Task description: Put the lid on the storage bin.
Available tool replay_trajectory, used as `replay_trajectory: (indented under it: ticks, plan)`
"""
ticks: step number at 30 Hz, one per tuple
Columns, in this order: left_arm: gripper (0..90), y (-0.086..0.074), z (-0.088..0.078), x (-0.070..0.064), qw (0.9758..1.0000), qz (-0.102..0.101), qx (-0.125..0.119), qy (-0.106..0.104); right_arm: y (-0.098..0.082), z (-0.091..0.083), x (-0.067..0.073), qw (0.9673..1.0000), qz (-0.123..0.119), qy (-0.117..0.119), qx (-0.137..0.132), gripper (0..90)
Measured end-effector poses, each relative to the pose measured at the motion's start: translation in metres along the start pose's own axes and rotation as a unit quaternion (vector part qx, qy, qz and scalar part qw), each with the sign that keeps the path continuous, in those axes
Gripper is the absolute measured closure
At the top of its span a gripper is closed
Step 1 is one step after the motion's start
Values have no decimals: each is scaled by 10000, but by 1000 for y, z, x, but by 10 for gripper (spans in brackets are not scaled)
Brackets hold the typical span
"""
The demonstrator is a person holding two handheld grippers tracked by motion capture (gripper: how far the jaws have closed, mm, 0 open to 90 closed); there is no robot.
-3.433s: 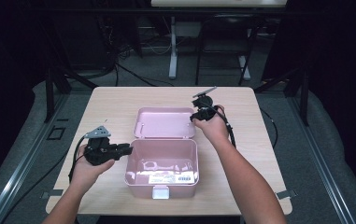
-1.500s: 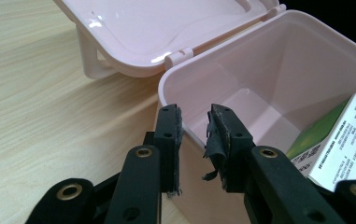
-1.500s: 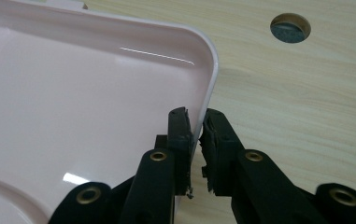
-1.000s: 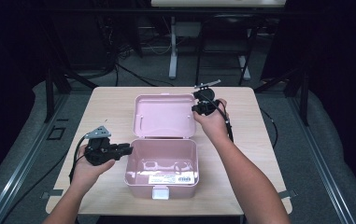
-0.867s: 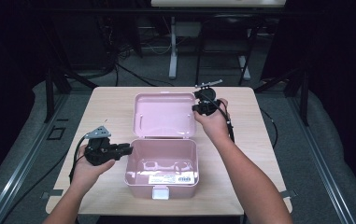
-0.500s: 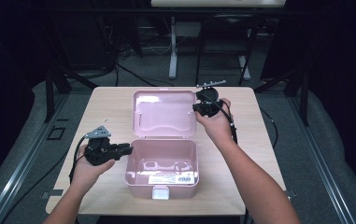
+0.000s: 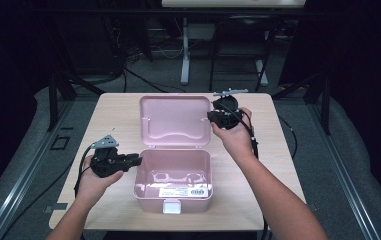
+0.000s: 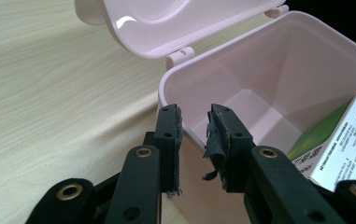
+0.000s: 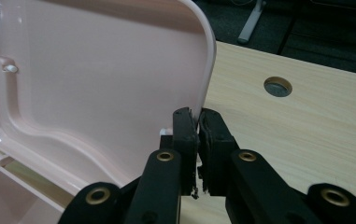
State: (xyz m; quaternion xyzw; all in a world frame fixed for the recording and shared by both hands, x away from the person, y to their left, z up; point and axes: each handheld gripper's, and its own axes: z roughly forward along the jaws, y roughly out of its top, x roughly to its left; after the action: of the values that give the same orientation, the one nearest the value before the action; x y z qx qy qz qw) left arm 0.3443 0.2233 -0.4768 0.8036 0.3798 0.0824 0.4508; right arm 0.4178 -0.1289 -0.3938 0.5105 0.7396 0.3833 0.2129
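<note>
A pink plastic box point(image 7: 148, 176) stands open at the middle of the wooden table, its lid point(image 7: 175, 120) raised to near upright behind it. My left gripper point(image 7: 137, 161) is at the box's left wall. In the left gripper view its jaws point(image 8: 195, 122) straddle the rim of the box point(image 8: 259, 60), one outside and one inside, shut on the wall. My right gripper point(image 7: 212, 116) is shut on the lid's right edge; in the right gripper view that gripper point(image 9: 198, 122) pinches the lid point(image 9: 96, 70) by its rim. A white and green carton point(image 8: 339, 135) lies inside the box.
The wooden table point(image 7: 258, 195) has bare surface left and right of the box. A round cable hole point(image 9: 277, 86) sits in the tabletop beyond the lid. The box's white latch point(image 7: 170, 206) faces the table's front edge. Dark floor, cables and stands surround the table.
The right gripper has swung the lid up and back, from lying low over the table to near upright. The left gripper has stayed on the box's left wall.
</note>
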Motion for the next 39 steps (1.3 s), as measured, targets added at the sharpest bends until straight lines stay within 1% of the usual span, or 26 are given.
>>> replay_trajectory:
  ticks: [5,9,15,16,20,21,23,24,26,31,33,39]
  plan:
    - [733,0,0,0,10000,-12,-5,-3,-3,-7,4,9997,-167,-44,-144,855]
    - [733,0,0,0,10000,10,-7,10,-7,-12,6,9994,-245,-54,-254,855]
    - [734,0,0,0,10000,-17,-9,15,-11,-19,8,9988,-276,-1,-408,856]
    - [734,0,0,0,10000,5,-5,13,-12,-20,7,9987,-283,14,-419,855]
    - [733,0,0,1,10000,-56,-7,-31,-14,-22,7,9984,-317,47,-474,856]
    - [737,1,0,1,10000,-80,-20,-17,-14,-22,7,9982,-330,53,-496,856]
    - [730,2,0,2,10000,-46,-41,69,-15,-22,6,9981,-327,73,-517,855]
    - [730,3,0,2,9999,-63,-52,117,-15,-22,6,9980,-338,80,-533,855]
    - [728,5,-1,3,9999,-54,-63,144,-16,-22,5,9979,-332,101,-551,855]
    - [716,15,-6,7,9993,-80,-237,283,-18,-23,5,9976,-329,127,-599,856]
    - [713,21,-7,7,9990,-51,-296,331,-19,-24,5,9975,-309,136,-614,855]
    - [713,41,-8,11,9980,12,-384,504,-20,-25,6,9969,-367,131,-678,856]
